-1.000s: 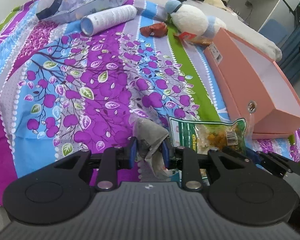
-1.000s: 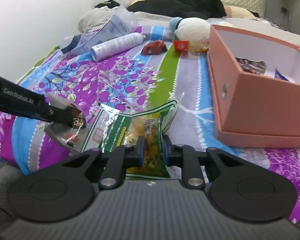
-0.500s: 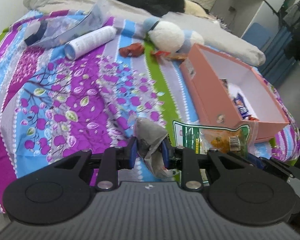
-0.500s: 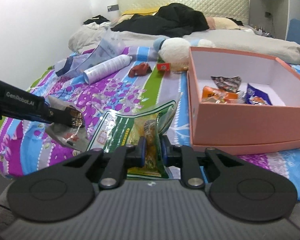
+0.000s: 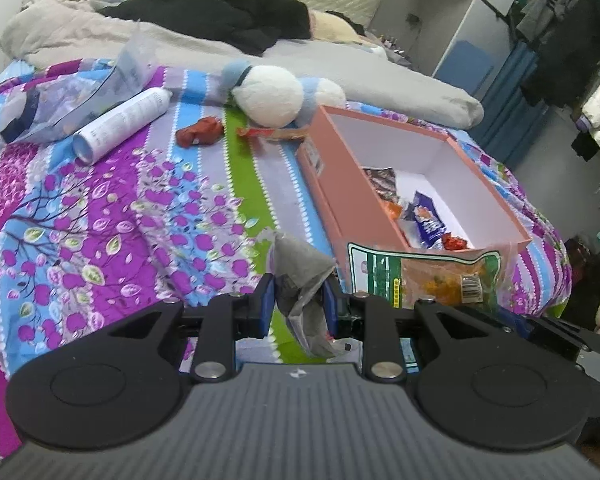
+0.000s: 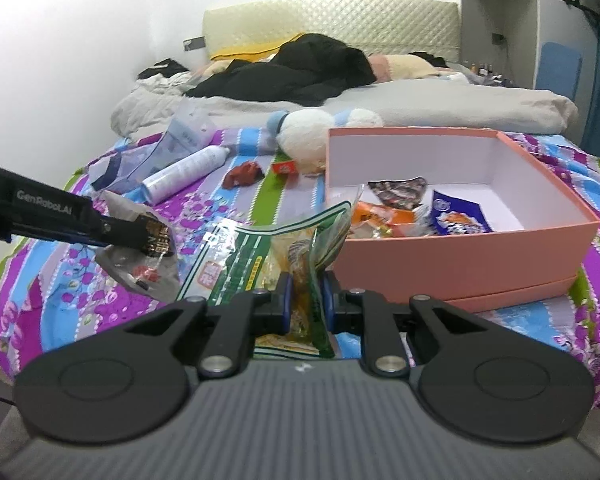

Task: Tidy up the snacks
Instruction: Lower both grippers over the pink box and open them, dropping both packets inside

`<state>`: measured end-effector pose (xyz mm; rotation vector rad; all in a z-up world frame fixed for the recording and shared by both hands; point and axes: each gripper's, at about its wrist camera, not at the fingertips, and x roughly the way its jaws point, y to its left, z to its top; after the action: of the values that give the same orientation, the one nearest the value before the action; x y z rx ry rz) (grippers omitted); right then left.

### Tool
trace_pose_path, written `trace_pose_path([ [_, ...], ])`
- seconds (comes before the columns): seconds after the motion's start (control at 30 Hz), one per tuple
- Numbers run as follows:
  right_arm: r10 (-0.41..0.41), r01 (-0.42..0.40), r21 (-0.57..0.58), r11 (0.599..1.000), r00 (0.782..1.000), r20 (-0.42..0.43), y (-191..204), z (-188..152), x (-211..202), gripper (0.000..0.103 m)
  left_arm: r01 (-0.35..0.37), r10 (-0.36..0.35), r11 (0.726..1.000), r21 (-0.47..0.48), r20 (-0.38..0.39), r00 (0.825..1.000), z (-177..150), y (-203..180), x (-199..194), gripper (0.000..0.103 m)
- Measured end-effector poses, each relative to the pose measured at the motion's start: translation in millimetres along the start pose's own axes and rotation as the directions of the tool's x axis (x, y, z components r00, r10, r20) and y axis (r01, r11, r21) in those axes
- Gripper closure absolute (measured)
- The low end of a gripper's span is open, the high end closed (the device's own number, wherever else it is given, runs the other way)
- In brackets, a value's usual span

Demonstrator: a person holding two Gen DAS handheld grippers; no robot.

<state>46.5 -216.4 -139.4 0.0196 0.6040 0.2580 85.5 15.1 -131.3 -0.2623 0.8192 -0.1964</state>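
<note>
Right wrist view puts the pink box (image 6: 460,256) ahead and to the right of the right gripper (image 6: 303,300), its open top facing up and its long axis running from near to far across the floral bedspread (image 6: 100,280). That gripper's jaws are clamped on the green snack bag (image 6: 268,256), which is lifted clear of the bed with its long side stretching left and far from the jaws. Judging by this, the right hand is nearer the box: the bag's far corner already overlaps the box's near left corner in the picture.

Left of it, the left gripper (image 5: 298,300) has its jaws pinched on a crumpled grey packet (image 5: 300,276), also off the bed; the box lies to its right and farther away, past the green bag.

Counts: two grippers, each holding one snack. One box, with at least four packets inside near its near end, among them a blue wrapper (image 6: 458,214) and an orange packet (image 6: 384,216). Two snacks are left loose on the bedspread at the far side: a red wrapper (image 5: 199,131) and a small red packet (image 6: 285,168) by the plush toy (image 5: 270,94). One white spray can (image 5: 122,124) and one clear plastic bag (image 5: 76,92) lie far left.
</note>
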Motion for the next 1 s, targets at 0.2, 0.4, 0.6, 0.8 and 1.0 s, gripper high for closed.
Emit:
trace_pose_path([
  [0.2,-0.032,0.031,0.024,0.999,0.999,0.033,-16.3,8.4,-5.4,0.085,0.028,-0.029,0.999,0.033,0.028,0.999,16.3,-15.3,9.1,0.074],
  [0.4,-0.092,0.089,0.046,0.995,0.992,0.083,-38.9,26.7,-1.8,0.085,0.064,-0.068,0.995,0.074,0.062,0.996,48.2,-37.9,27.4,0.074],
  [0.6,-0.151,0.141,0.078,0.987,0.978,0.143,-69.0,52.4,6.5,0.085,0.087,-0.097,0.987,0.133,0.072,0.993,82.6,-69.1,57.9,0.074],
  [0.8,-0.190,0.178,0.103,0.979,0.973,0.129,-103.1,75.5,36.5,0.085,0.098,-0.103,0.982,0.165,0.025,0.994,109.7,-98.7,106.3,0.074],
  [1.0,-0.168,0.168,0.119,0.979,0.986,-0.002,-135.3,79.7,78.3,0.084,0.069,-0.061,0.977,0.200,-0.050,0.997,113.5,-123.4,153.0,0.073],
])
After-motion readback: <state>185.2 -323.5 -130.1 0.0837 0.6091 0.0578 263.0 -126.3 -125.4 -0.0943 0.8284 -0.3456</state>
